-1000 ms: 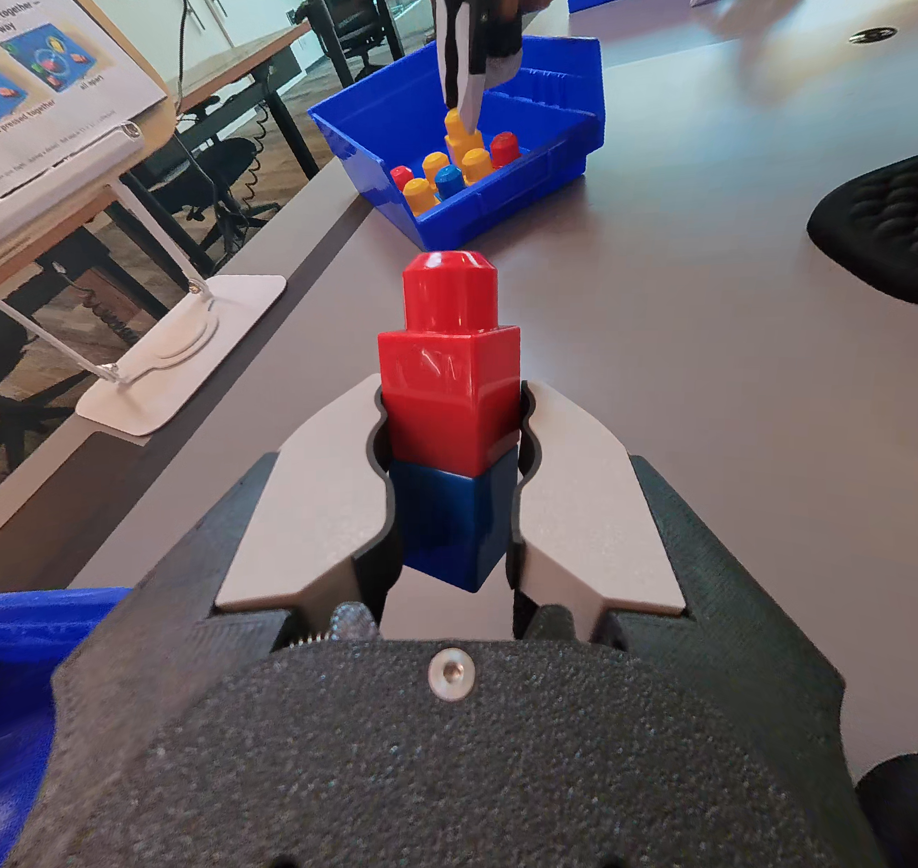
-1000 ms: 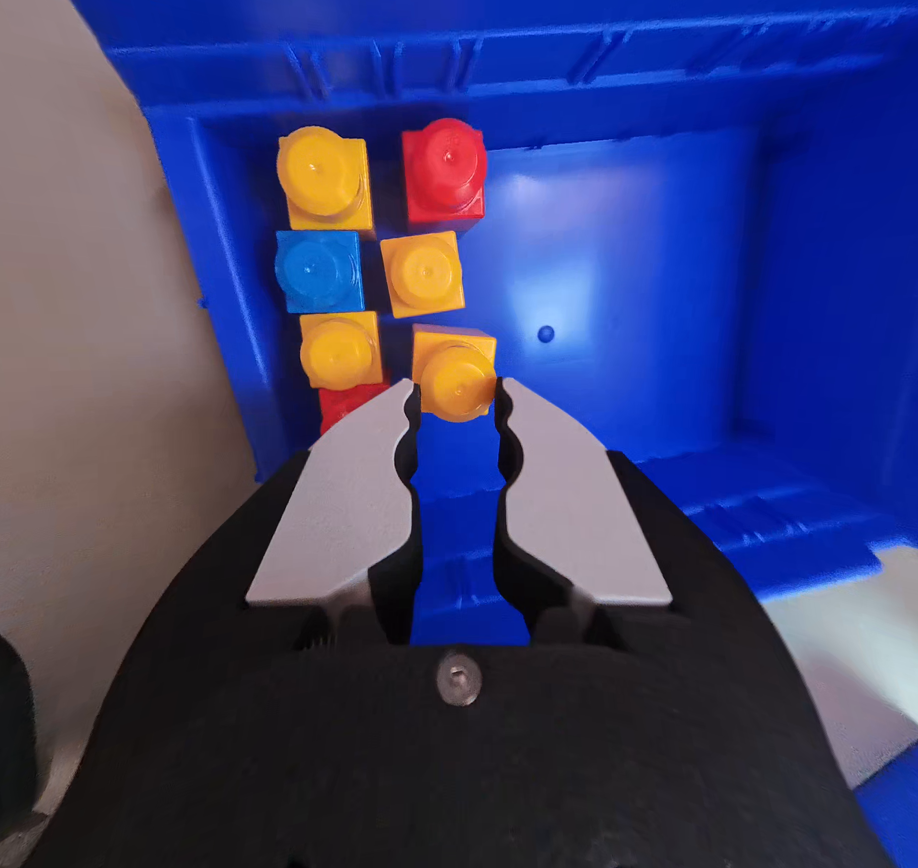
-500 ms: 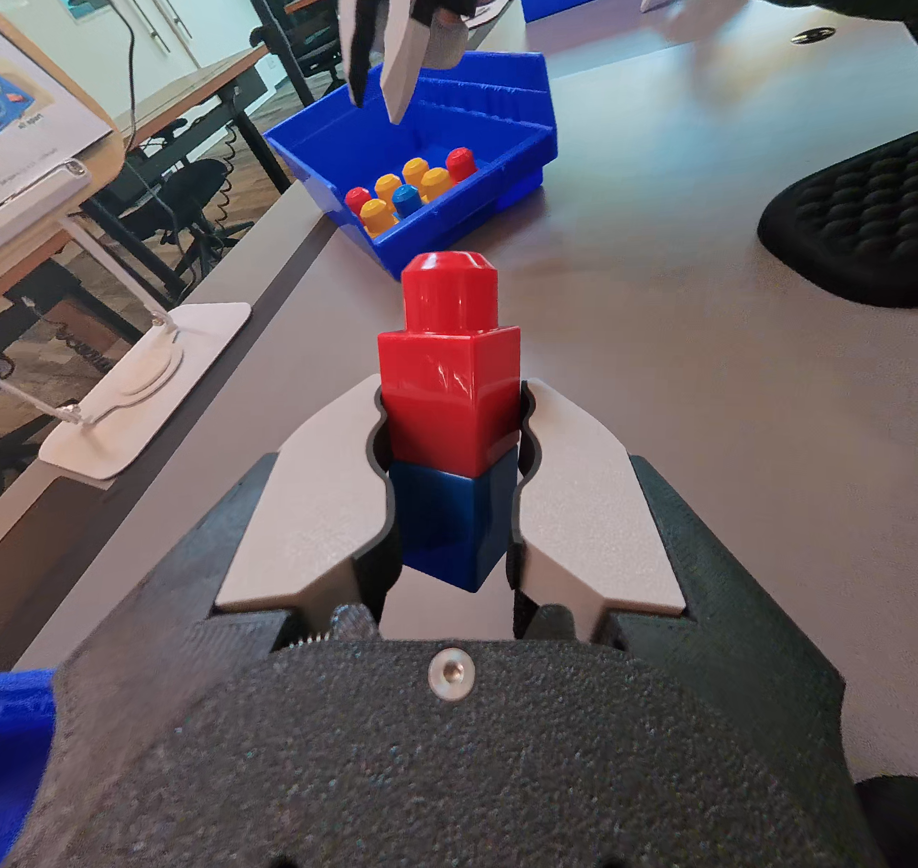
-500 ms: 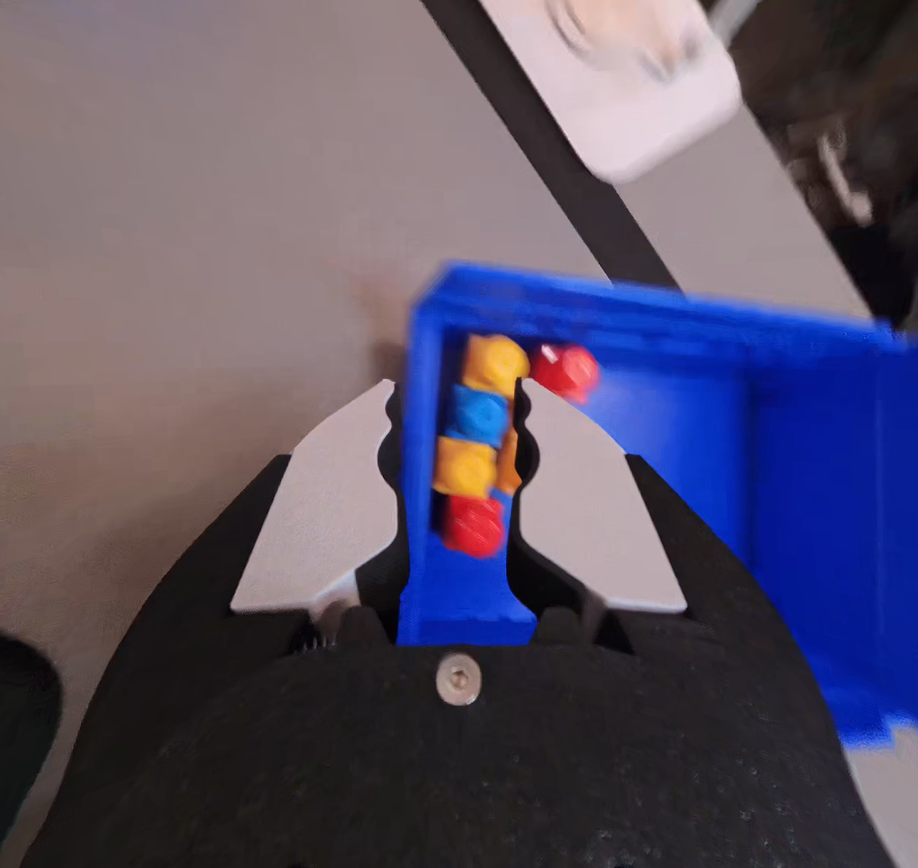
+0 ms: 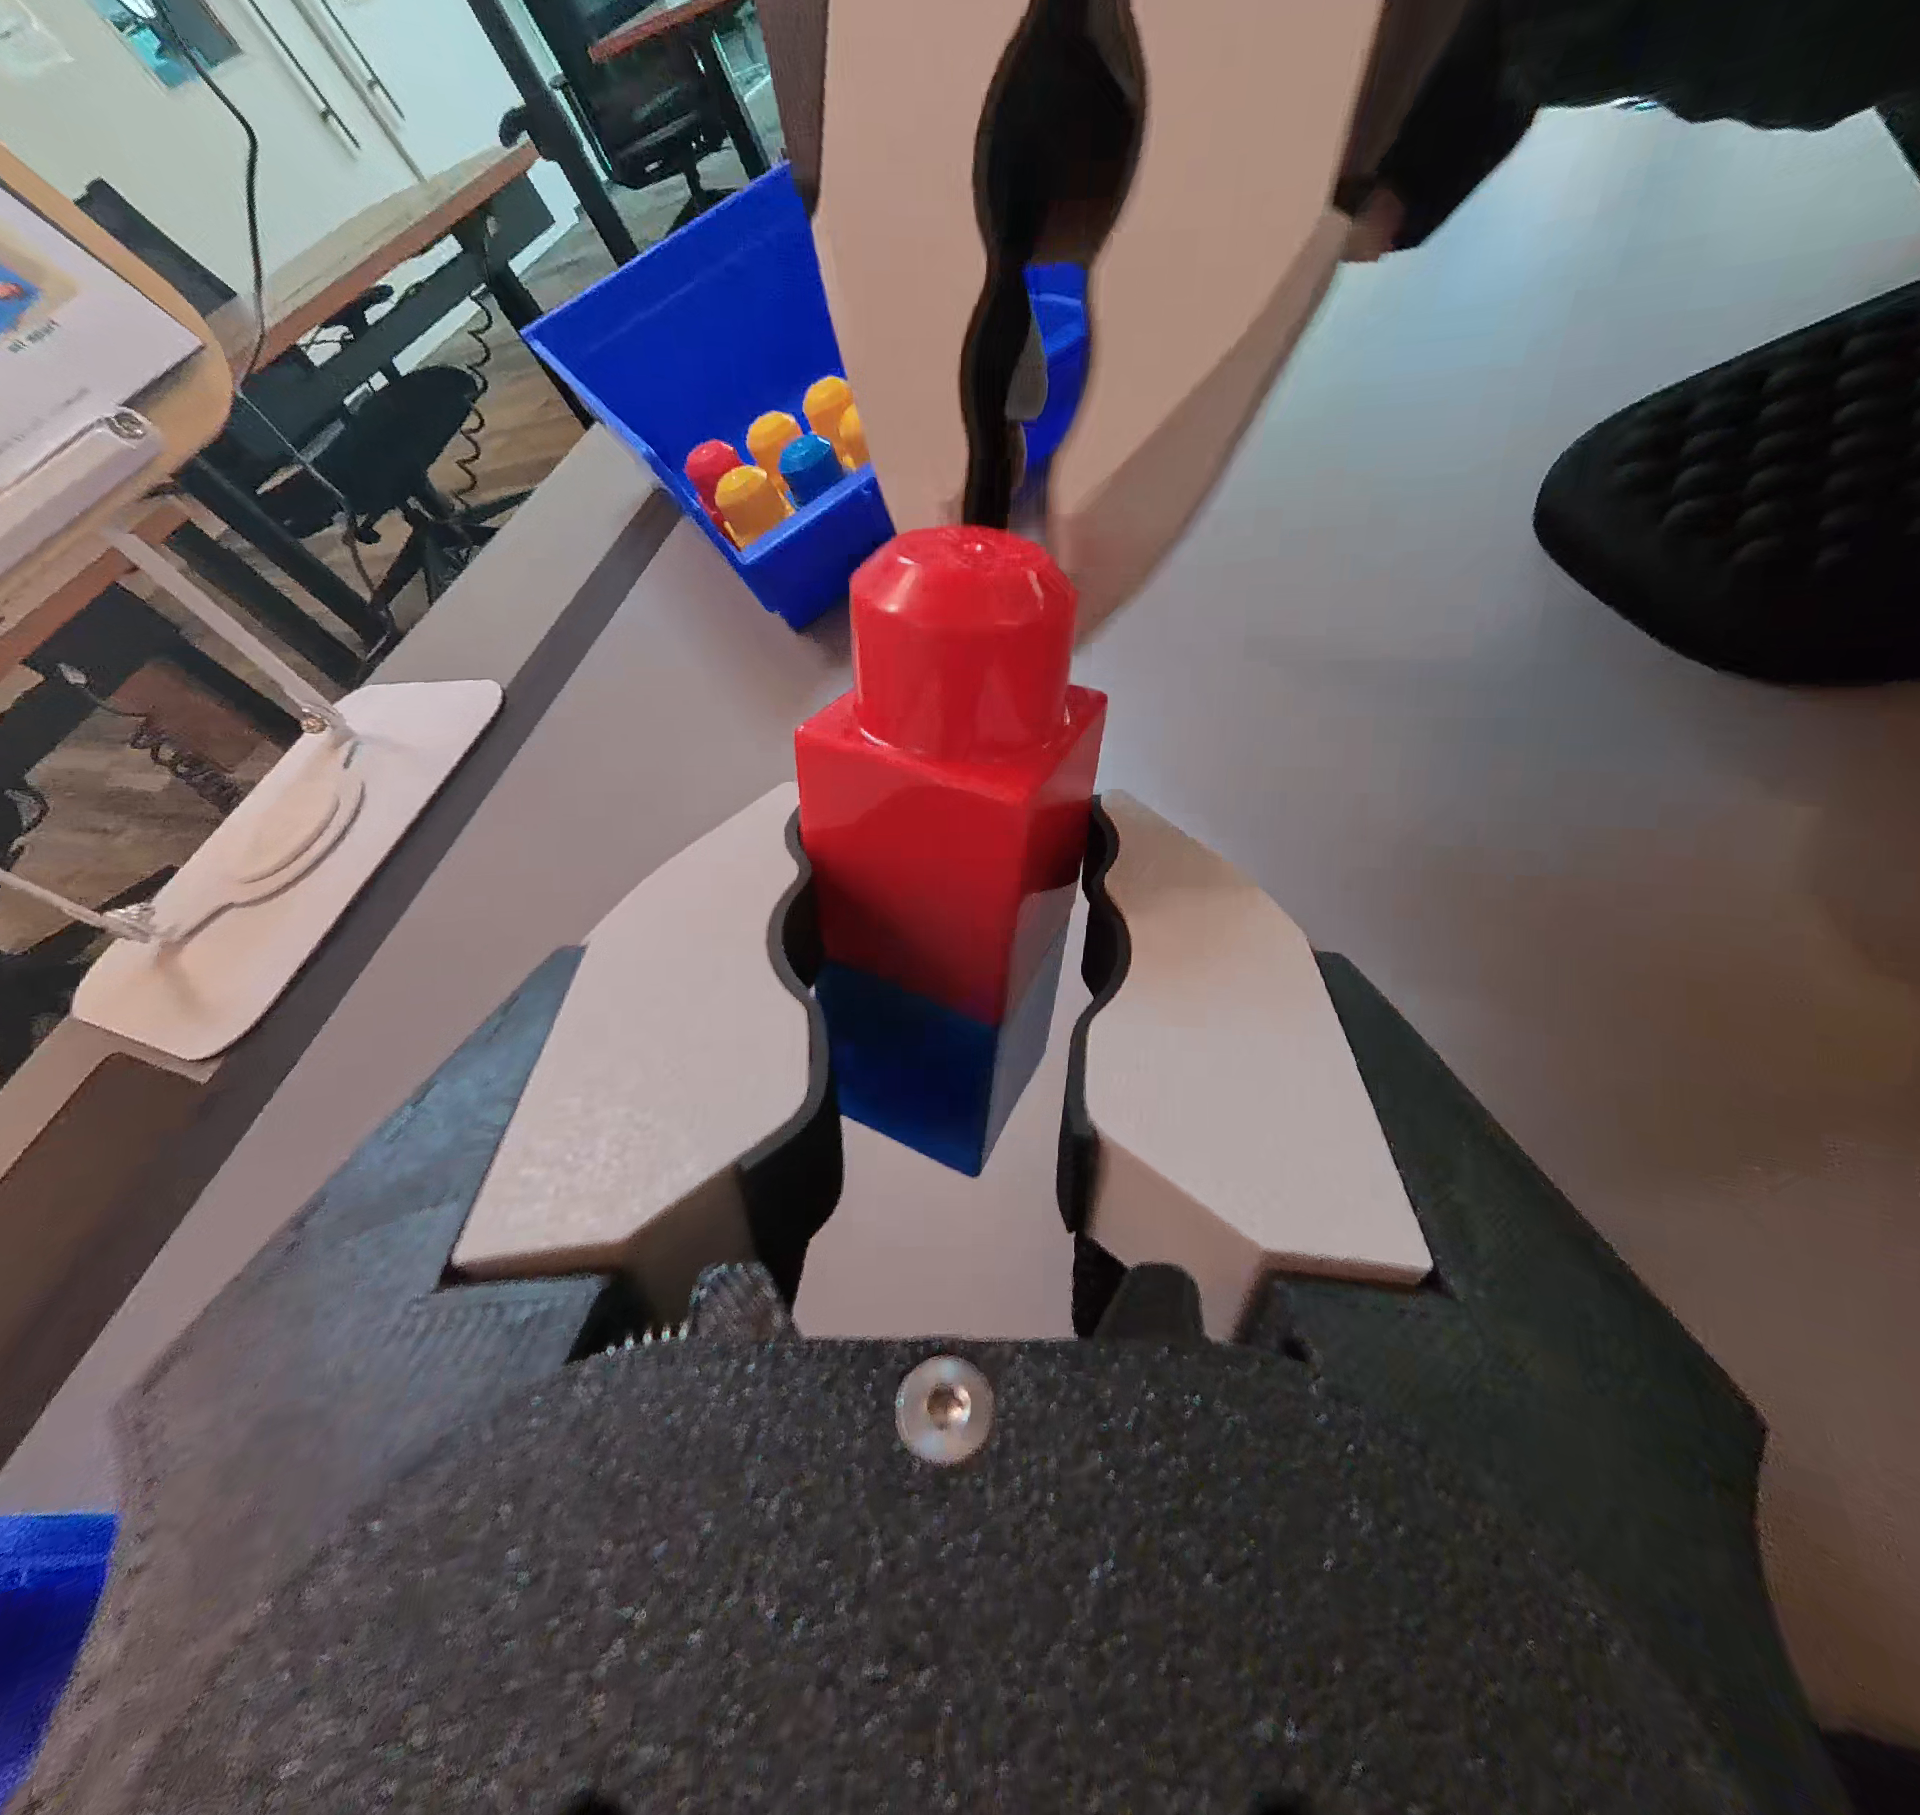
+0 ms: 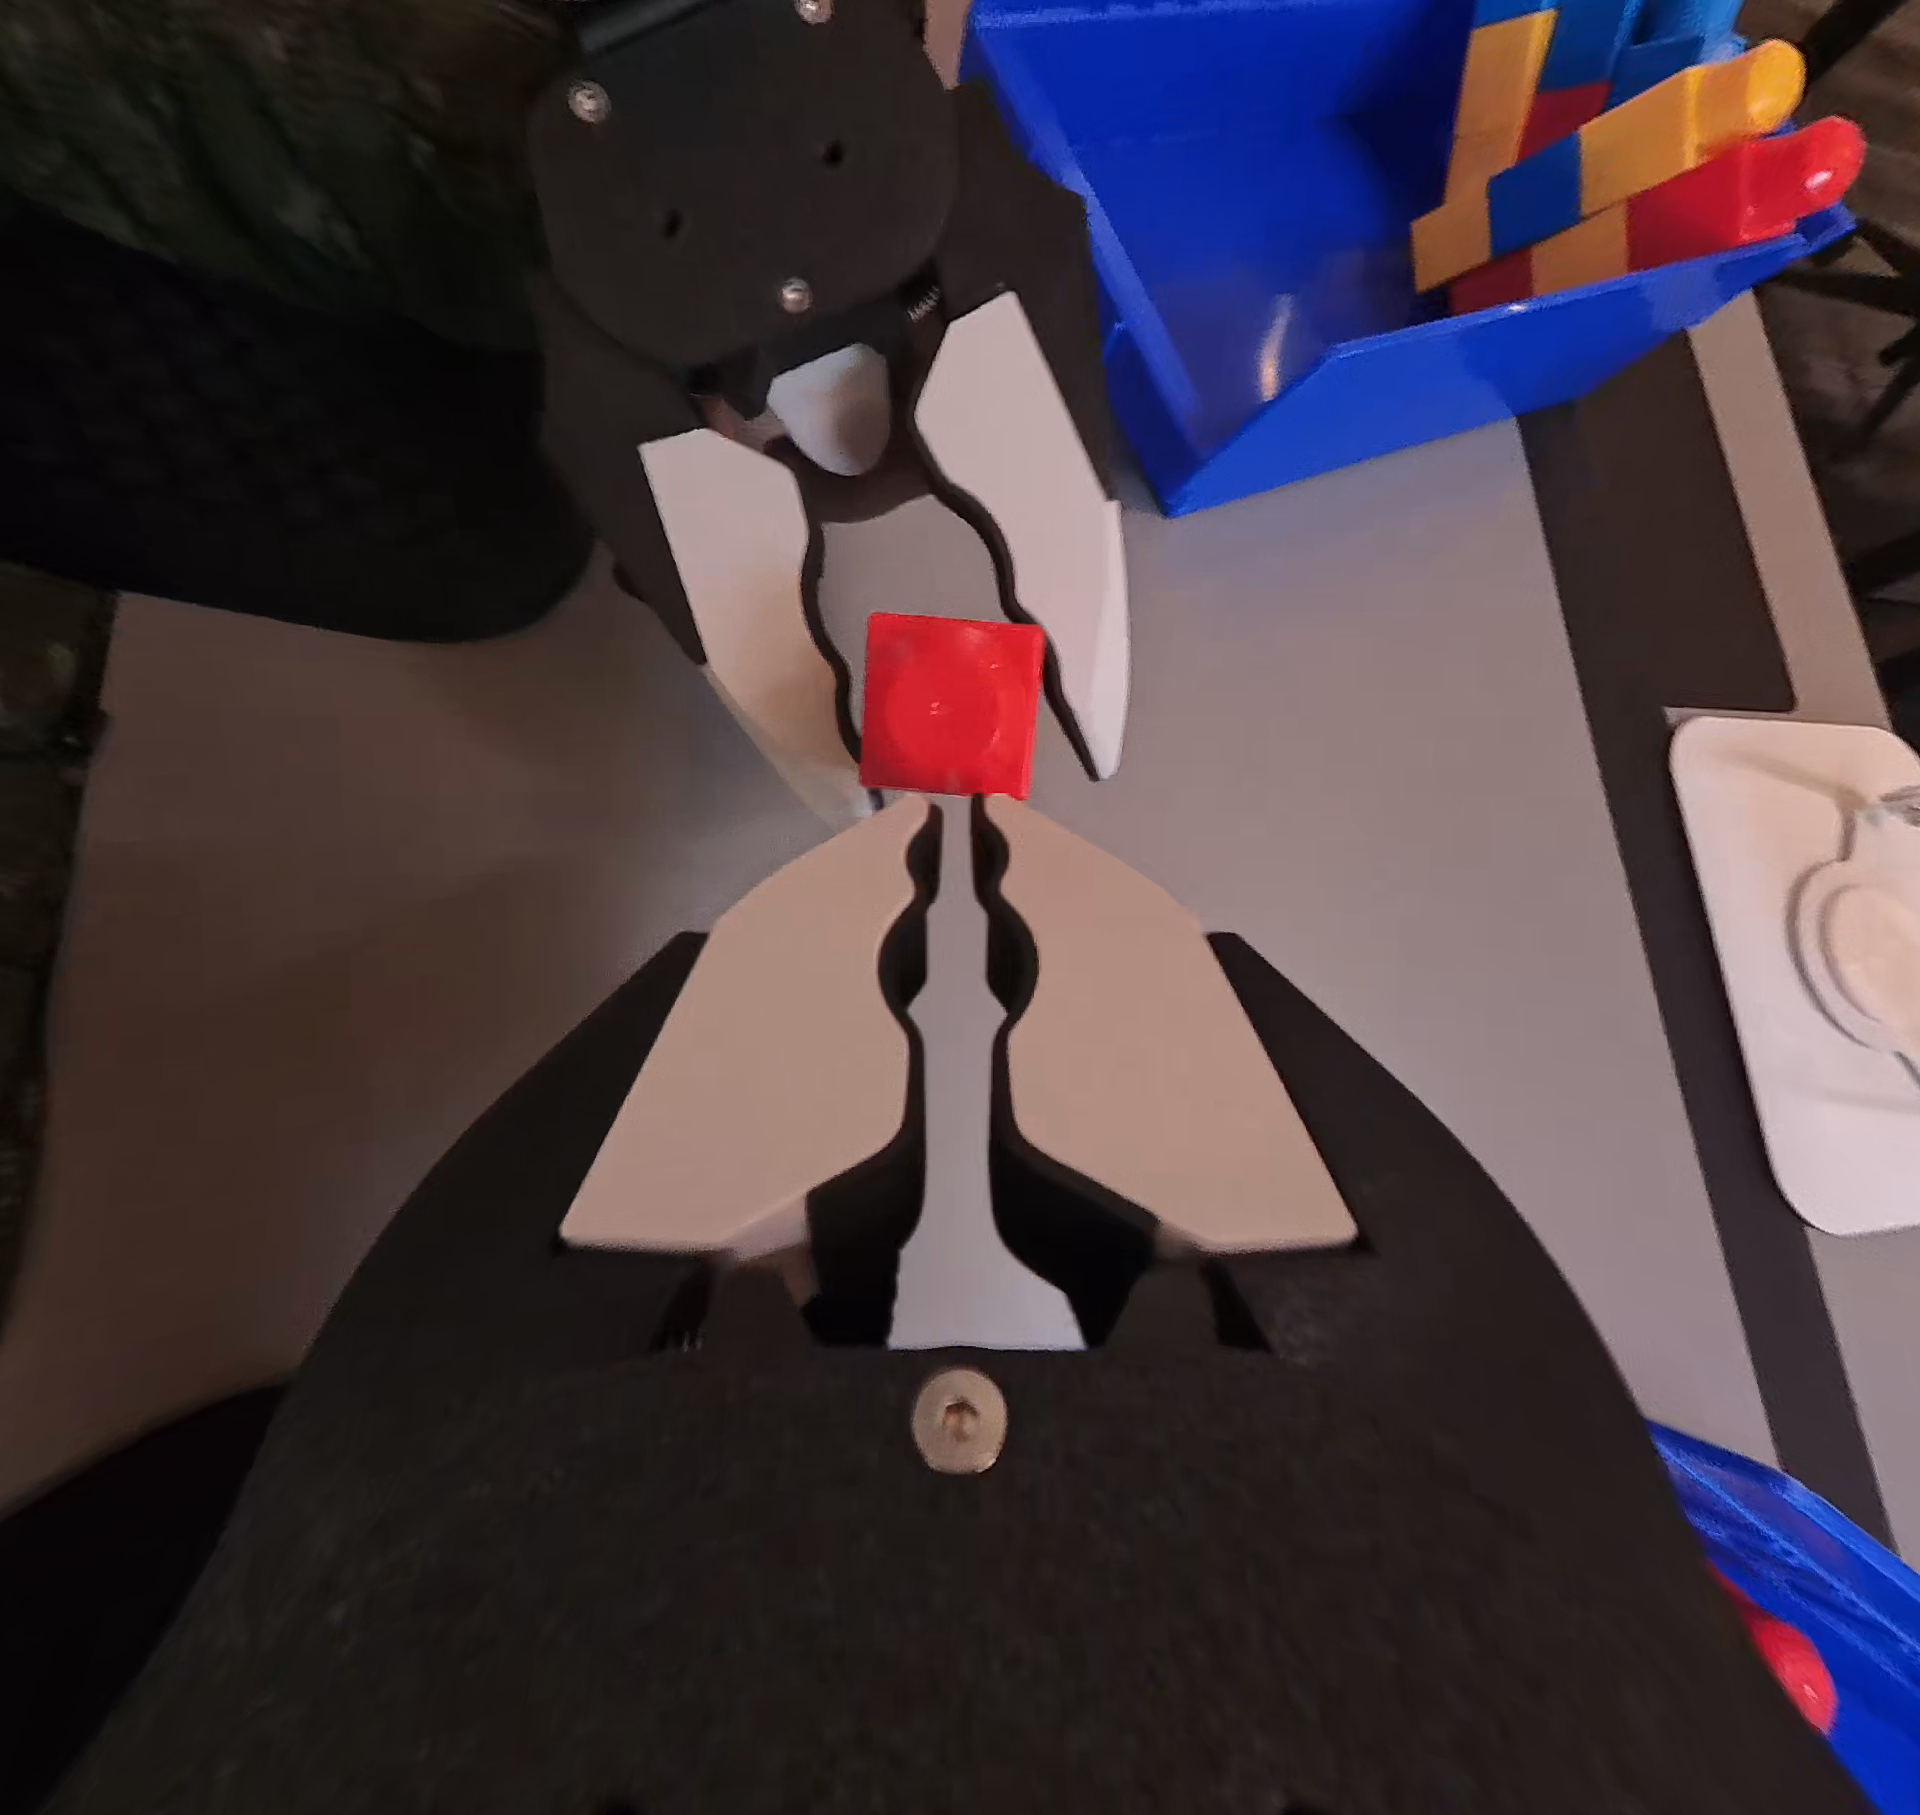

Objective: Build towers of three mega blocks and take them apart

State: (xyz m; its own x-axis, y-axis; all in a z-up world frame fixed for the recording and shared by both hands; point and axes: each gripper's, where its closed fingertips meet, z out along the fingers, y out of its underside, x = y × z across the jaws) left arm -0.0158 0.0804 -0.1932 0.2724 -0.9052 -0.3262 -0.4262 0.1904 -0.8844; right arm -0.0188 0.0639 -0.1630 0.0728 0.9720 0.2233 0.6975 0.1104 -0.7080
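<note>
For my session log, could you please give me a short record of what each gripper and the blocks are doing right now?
left gripper: shut on the stack, jaws against the red block
stack: red block on top of blue block, two high, upright
right gripper: jaws nearly closed, nothing between them, tips just above the red block's stud
blue bin: on the table behind the stack, holds loose yellow, red and blue blocks
table: grey
</note>
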